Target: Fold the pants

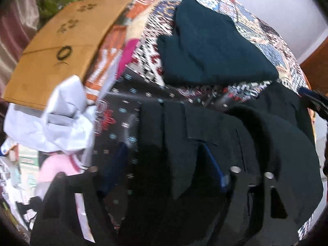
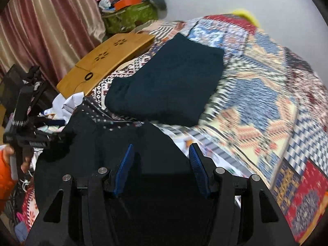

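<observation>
Black pants [image 1: 235, 143] lie bunched on the patterned bedspread [image 1: 151, 47], close under both grippers; they also show in the right wrist view [image 2: 114, 143]. My left gripper [image 1: 164, 164] is open, its blue pads wide apart over the black fabric. My right gripper [image 2: 161, 160] is open, with the pants' edge lying between its blue pads [image 2: 126, 164]. My left gripper also shows at the left of the right wrist view [image 2: 26, 135], by the pants' far end. A folded dark teal garment [image 1: 211, 47] lies further back on the bed, also in the right wrist view [image 2: 168, 80].
A wooden lap desk [image 2: 106, 61] rests on the bed's left edge. White and pink clothes [image 1: 61, 123] are heaped beside it. A dark dotted cloth [image 1: 127, 106] lies under the pants. Curtains [image 2: 41, 24] and a green bag [image 2: 129, 16] stand behind.
</observation>
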The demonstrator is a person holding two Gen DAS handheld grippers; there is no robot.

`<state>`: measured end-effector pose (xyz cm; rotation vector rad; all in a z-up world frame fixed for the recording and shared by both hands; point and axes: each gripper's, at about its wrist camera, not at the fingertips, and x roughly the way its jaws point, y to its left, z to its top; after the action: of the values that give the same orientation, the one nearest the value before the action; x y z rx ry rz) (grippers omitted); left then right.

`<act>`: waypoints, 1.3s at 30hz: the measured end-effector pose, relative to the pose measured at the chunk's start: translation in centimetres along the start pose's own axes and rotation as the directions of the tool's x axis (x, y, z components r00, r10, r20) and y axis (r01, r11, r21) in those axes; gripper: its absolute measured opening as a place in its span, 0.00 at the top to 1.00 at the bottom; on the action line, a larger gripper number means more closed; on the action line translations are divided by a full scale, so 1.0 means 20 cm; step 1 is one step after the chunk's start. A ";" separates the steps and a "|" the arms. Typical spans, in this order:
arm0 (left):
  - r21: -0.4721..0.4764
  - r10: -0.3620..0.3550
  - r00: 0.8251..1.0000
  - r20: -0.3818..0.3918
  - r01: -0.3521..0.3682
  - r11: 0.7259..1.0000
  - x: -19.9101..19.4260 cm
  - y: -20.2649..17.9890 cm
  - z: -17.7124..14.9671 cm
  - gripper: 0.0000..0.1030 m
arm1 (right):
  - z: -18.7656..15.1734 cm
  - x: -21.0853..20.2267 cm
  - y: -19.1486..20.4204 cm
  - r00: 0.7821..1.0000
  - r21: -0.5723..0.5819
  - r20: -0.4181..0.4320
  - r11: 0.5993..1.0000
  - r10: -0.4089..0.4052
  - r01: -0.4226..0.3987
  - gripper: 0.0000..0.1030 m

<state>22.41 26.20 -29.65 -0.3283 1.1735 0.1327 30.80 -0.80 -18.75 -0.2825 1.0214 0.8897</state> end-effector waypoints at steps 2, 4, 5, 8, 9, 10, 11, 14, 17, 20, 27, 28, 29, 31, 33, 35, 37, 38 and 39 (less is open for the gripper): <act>0.028 0.008 1.000 0.013 -0.008 1.000 0.00 -0.04 -0.01 0.47 | 0.04 0.07 0.01 1.000 -0.019 -0.030 1.000 0.005 -0.005 0.49; 0.049 0.000 1.000 0.013 -0.001 0.999 0.00 -0.07 -0.02 0.62 | 0.06 0.14 0.02 0.998 -0.025 -0.067 1.000 0.016 -0.017 0.54; 0.065 0.017 1.000 0.020 -0.018 0.998 0.00 -0.09 -0.03 0.66 | 0.07 0.17 0.01 0.996 -0.021 -0.085 1.000 0.018 -0.019 0.59; 0.096 0.055 0.997 0.061 -0.060 0.994 -0.02 -0.10 -0.05 0.76 | 0.09 0.20 0.01 0.995 -0.019 -0.100 1.000 0.017 -0.019 0.78; 0.095 0.073 0.994 0.080 -0.081 0.992 -0.04 -0.10 -0.06 0.78 | 0.09 0.21 0.01 0.993 -0.020 -0.111 0.999 0.027 -0.029 0.84; 0.095 0.092 0.991 0.093 -0.101 0.990 -0.05 -0.10 -0.06 0.79 | 0.09 0.20 0.01 0.993 -0.026 -0.112 0.999 0.029 -0.032 0.86; 0.092 0.124 0.986 0.114 -0.135 0.987 -0.06 -0.09 -0.07 0.81 | 0.08 0.21 0.03 0.994 -0.042 -0.107 0.999 0.025 -0.030 0.91; 0.093 0.199 0.969 0.148 -0.214 0.972 -0.07 -0.07 -0.08 0.81 | 0.05 0.20 0.08 0.997 -0.122 -0.066 0.992 -0.042 0.034 0.94; 0.104 0.222 0.966 0.135 -0.236 0.966 -0.05 -0.05 -0.09 0.80 | 0.05 0.20 0.08 0.993 -0.130 -0.035 0.986 -0.112 0.107 0.95; 0.122 0.220 0.967 0.126 -0.235 0.964 -0.04 -0.05 -0.09 0.75 | 0.07 0.20 0.07 0.991 -0.099 -0.046 0.988 -0.124 0.119 0.94; 0.078 0.169 0.974 0.151 -0.182 0.980 -0.33 0.01 -0.11 0.57 | 0.04 -0.08 0.10 0.995 -0.050 -0.014 0.994 -0.102 0.101 0.81; 0.071 0.166 0.972 0.164 -0.180 0.981 -0.38 0.02 -0.12 0.53 | 0.02 -0.16 0.12 0.994 -0.058 0.009 0.993 -0.106 0.106 0.76; 0.063 0.159 0.970 0.183 -0.173 0.983 -0.45 0.03 -0.14 0.45 | 0.00 -0.20 0.13 0.994 -0.064 0.024 0.992 -0.109 0.111 0.73; 0.056 0.154 0.967 0.202 -0.168 0.984 -0.52 0.03 -0.18 0.37 | -0.06 -0.35 0.17 0.991 -0.079 0.071 0.990 -0.112 0.118 0.65; 0.057 0.155 0.967 0.200 -0.169 0.984 -0.56 0.03 -0.23 0.31 | -0.12 -0.44 0.19 0.990 -0.084 0.093 0.989 -0.110 0.118 0.63; 0.051 0.148 0.973 0.179 -0.160 0.986 -0.56 0.02 -0.28 0.30 | -0.21 -0.53 0.21 0.988 -0.080 0.112 0.990 -0.103 0.112 0.63; 0.035 0.126 0.983 0.130 -0.131 0.991 -0.52 0.02 -0.34 0.30 | -0.29 -0.58 0.23 0.989 -0.071 0.115 0.992 -0.096 0.104 0.63; 0.028 0.116 0.987 0.111 -0.120 0.992 -0.50 0.02 -0.37 0.30 | -0.33 -0.59 0.24 0.989 -0.067 0.114 0.993 -0.093 0.101 0.63; 0.022 0.111 0.991 0.079 -0.113 0.993 -0.47 0.01 -0.40 0.30 | -0.37 -0.59 0.26 0.990 -0.063 0.113 0.994 -0.087 0.094 0.63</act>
<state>11.69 24.50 -23.89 -0.2313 1.1157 0.2262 19.66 -7.90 -11.86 -0.3312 0.8709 0.8495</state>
